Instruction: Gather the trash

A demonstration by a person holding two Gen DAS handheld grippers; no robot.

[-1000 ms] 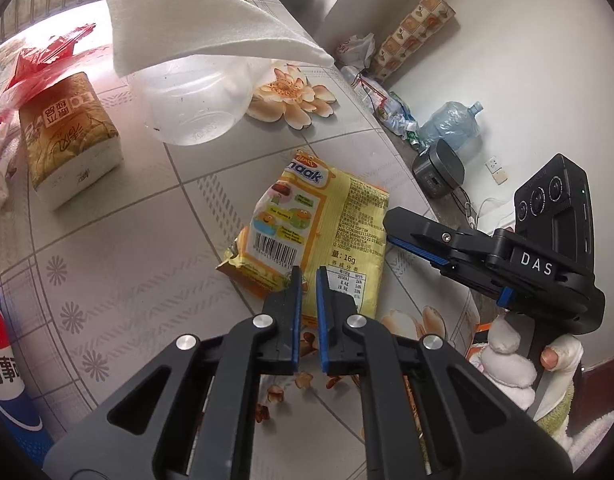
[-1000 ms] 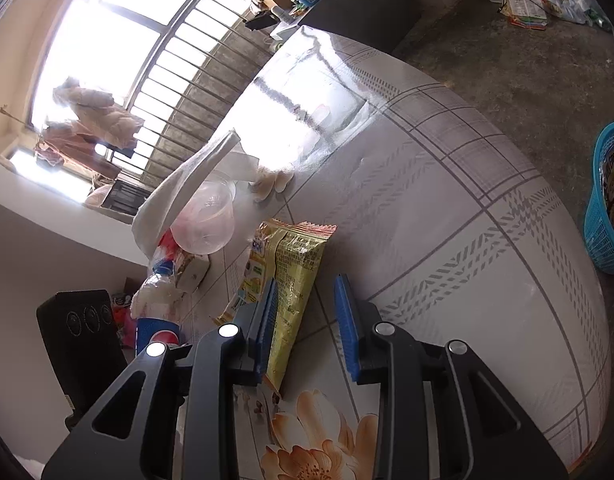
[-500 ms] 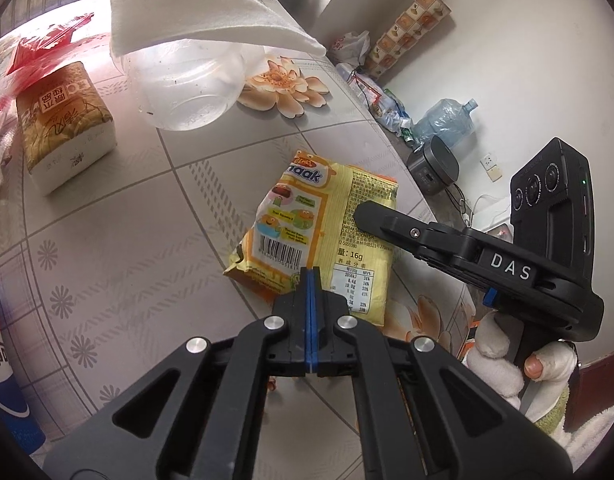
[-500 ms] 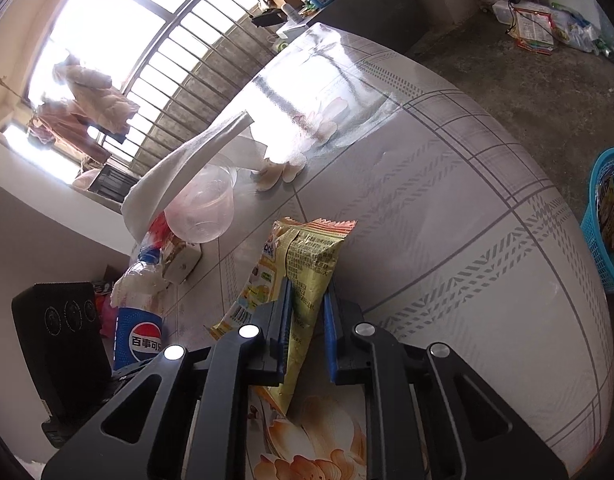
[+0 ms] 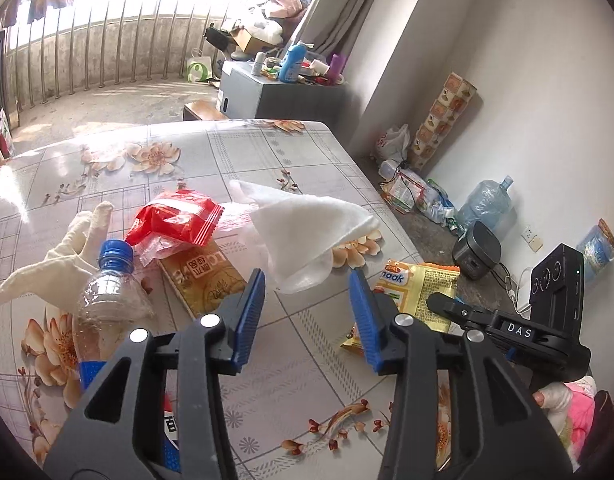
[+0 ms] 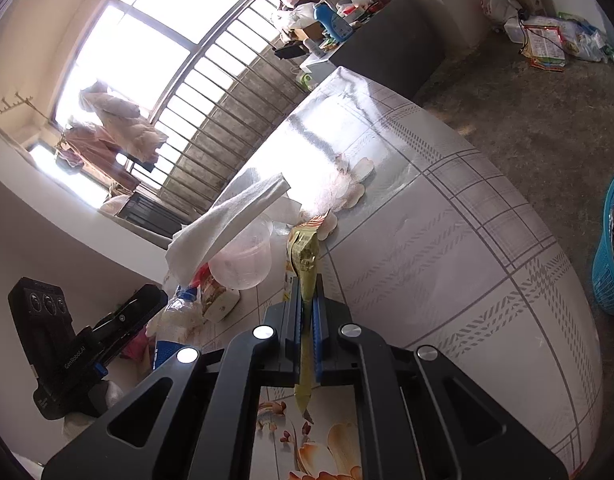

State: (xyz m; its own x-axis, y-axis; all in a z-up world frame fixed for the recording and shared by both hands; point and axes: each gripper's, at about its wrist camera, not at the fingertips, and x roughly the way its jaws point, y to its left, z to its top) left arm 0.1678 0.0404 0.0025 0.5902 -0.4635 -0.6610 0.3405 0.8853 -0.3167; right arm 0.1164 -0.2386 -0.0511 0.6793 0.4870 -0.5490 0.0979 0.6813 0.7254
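Since a second ago, right gripper (image 6: pixel 306 312) jaws are closing, now pinching the yellow snack packet (image 6: pixel 305 256); left gripper (image 5: pixel 307 312) jaws are spreading, empty; worktop (image 5: pixel 291 360) litter is still waiting.

Blue basket (image 6: pixel 613 248) cut off by the frame's right edge; bottle (image 5: pixel 107 312) lower half hidden behind the left tool (image 5: pixel 307 316); its label unreadable.
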